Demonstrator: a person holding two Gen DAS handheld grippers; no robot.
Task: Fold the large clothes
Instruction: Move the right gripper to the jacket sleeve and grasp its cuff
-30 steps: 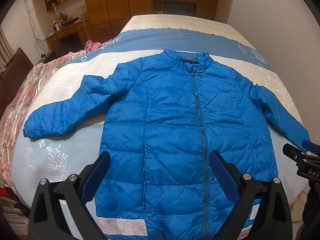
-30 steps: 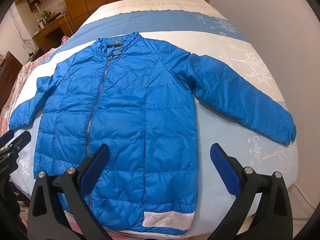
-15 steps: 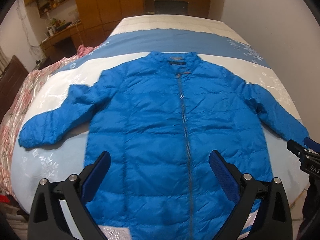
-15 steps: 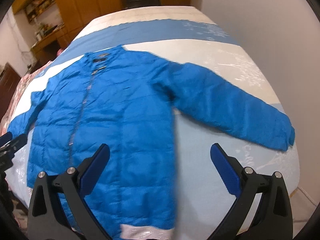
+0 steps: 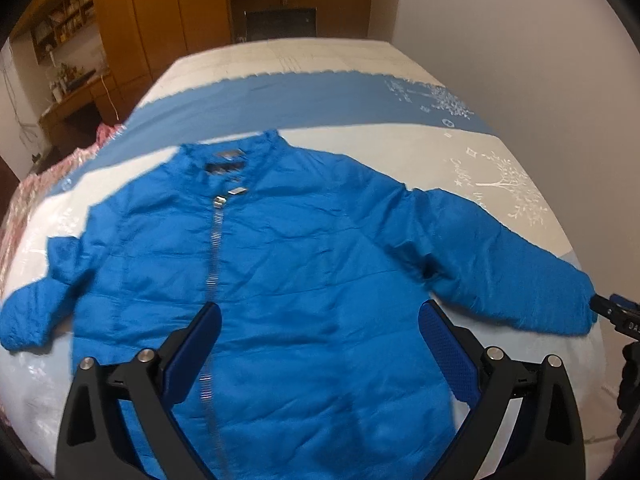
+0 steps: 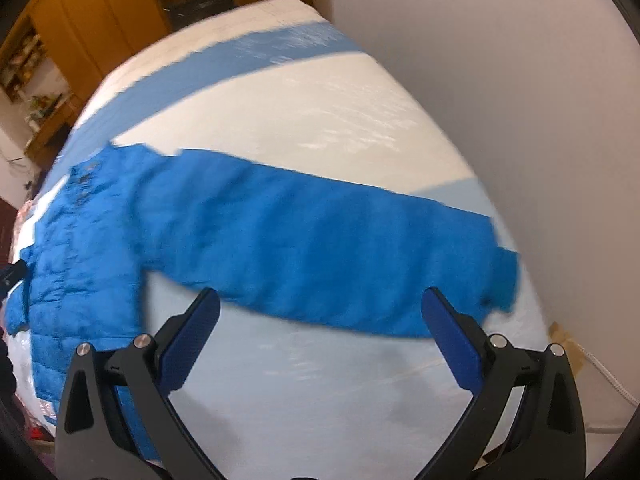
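Jaws of the left gripper (image 5: 320,350) and right gripper (image 6: 320,336) are held apart — nothing gripped — above the blue quilted puffer jacket (image 5: 304,264) spread flat on the white-and-blue bedspread (image 5: 320,96).

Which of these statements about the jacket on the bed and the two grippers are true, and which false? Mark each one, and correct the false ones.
1. The blue jacket lies spread out on the bed with both sleeves out to its sides. True.
2. The right gripper is clamped on a sleeve. False: its jaws stand wide apart and hold nothing; the right-hand sleeve lies beyond its fingertips.
3. The jacket's front zipper is closed. True.
4. The left gripper is shut. False: it is open, over the jacket's lower body.
5. The jacket is already folded in half. False: no fold has been made yet.
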